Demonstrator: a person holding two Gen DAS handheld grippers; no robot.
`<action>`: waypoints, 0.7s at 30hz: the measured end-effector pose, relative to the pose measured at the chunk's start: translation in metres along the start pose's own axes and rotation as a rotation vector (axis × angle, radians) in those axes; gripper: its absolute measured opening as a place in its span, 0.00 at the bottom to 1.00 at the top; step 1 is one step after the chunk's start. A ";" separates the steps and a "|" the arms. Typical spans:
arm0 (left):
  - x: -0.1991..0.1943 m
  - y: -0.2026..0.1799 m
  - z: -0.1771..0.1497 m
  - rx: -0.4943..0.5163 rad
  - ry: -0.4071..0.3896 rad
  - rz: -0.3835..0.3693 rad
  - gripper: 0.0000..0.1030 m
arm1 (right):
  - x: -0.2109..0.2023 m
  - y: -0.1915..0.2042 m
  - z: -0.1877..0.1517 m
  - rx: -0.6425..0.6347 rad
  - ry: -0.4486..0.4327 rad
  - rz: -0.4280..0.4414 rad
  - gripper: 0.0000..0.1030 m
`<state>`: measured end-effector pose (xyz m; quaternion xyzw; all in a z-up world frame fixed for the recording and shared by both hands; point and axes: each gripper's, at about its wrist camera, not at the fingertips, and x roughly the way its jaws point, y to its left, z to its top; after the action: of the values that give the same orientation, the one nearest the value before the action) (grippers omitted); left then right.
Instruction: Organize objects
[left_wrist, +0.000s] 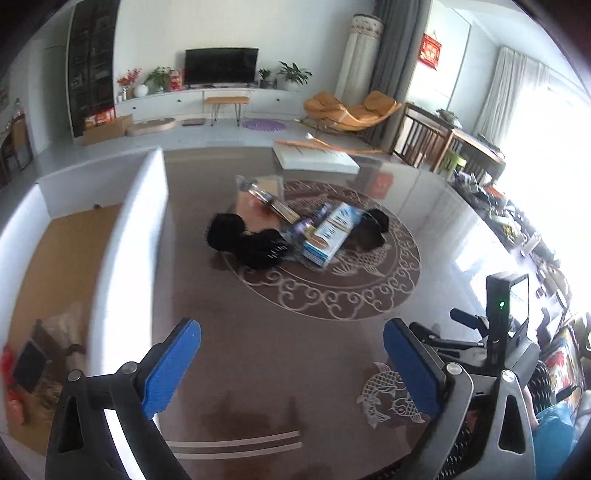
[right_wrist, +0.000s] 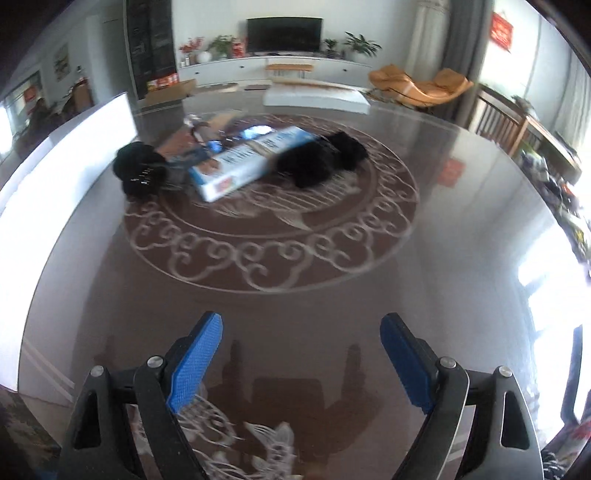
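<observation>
A heap of objects lies in the middle of a round brown glass-topped table (left_wrist: 258, 332). It holds a white and blue box (left_wrist: 330, 232) (right_wrist: 251, 160), black fuzzy items to its left (left_wrist: 243, 236) (right_wrist: 142, 170) and right (left_wrist: 371, 229) (right_wrist: 321, 158), a clear bottle (left_wrist: 258, 192) and a flat orange-brown packet (left_wrist: 282, 212). My left gripper (left_wrist: 291, 365) is open and empty, well short of the heap. My right gripper (right_wrist: 301, 362) is open and empty too, also well short of it; its body shows at the right of the left wrist view (left_wrist: 498, 332).
A white open box (left_wrist: 122, 240) with a brown bottom and some items in it stands at the table's left. A flat white box (left_wrist: 314, 158) (right_wrist: 314, 98) lies at the far edge. Behind are a TV unit (left_wrist: 221, 99), an orange lounge chair (left_wrist: 351, 110) and cluttered wooden furniture at right.
</observation>
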<state>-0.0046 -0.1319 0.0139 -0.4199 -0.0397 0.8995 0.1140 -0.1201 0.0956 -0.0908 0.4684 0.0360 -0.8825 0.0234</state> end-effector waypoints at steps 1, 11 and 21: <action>0.019 -0.008 -0.003 -0.001 0.030 -0.002 0.98 | 0.002 -0.012 -0.002 0.032 0.002 -0.011 0.86; 0.115 -0.013 -0.025 -0.035 0.141 0.097 0.98 | 0.016 -0.070 -0.018 0.138 -0.012 -0.052 0.87; 0.123 -0.018 -0.029 0.012 0.118 0.186 0.98 | 0.032 -0.068 -0.016 0.129 0.003 -0.049 1.00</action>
<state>-0.0553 -0.0858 -0.0933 -0.4735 0.0116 0.8800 0.0349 -0.1296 0.1640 -0.1231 0.4691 -0.0094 -0.8826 -0.0282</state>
